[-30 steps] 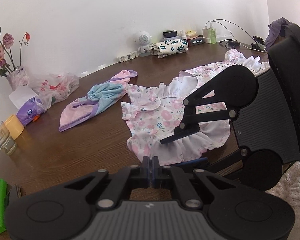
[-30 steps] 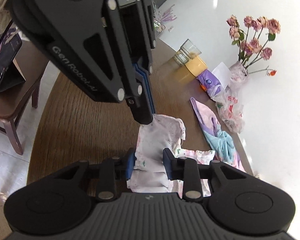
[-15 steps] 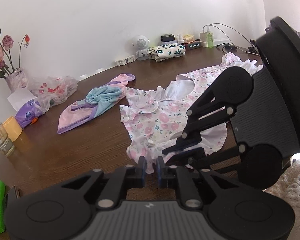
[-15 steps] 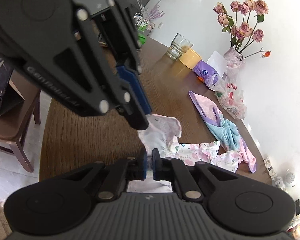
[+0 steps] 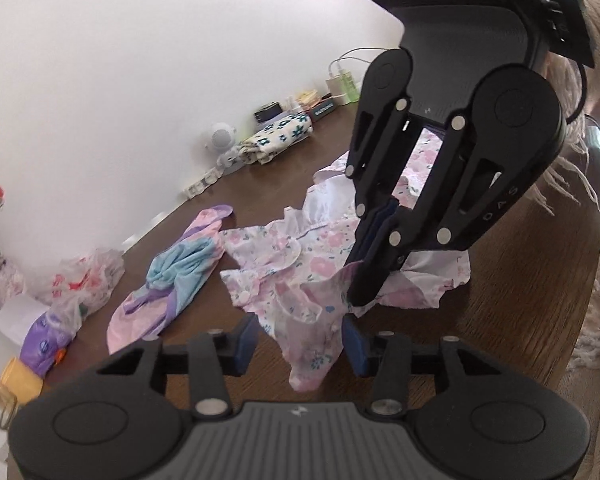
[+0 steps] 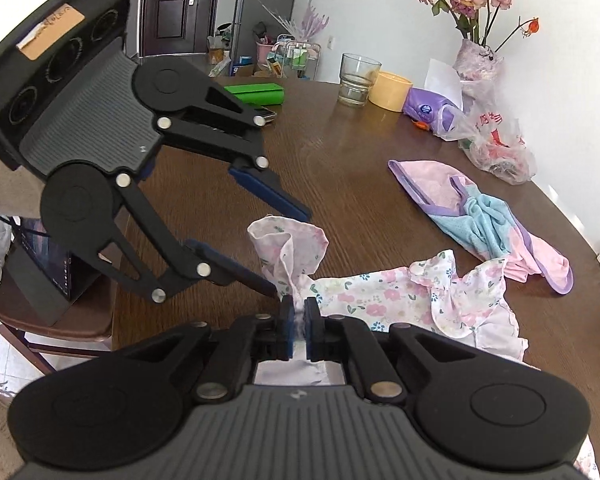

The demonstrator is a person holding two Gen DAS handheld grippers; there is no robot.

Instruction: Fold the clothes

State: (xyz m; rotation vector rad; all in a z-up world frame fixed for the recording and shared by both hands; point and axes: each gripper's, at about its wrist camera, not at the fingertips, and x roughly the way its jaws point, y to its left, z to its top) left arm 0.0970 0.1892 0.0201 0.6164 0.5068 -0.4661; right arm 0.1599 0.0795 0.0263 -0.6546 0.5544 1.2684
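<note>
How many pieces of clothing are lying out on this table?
3: a pink floral dress nearest, its corner pinched in the right hand-held gripper; a pink, purple and blue garment beside it; a folded flower-print piece by the wall. Others may be hidden.

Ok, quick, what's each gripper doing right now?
Left gripper: open, jaws have just been opening, floral dress hem hanging loose between them.
Right gripper: shut on the floral dress, pinching bunched fabric.
</note>
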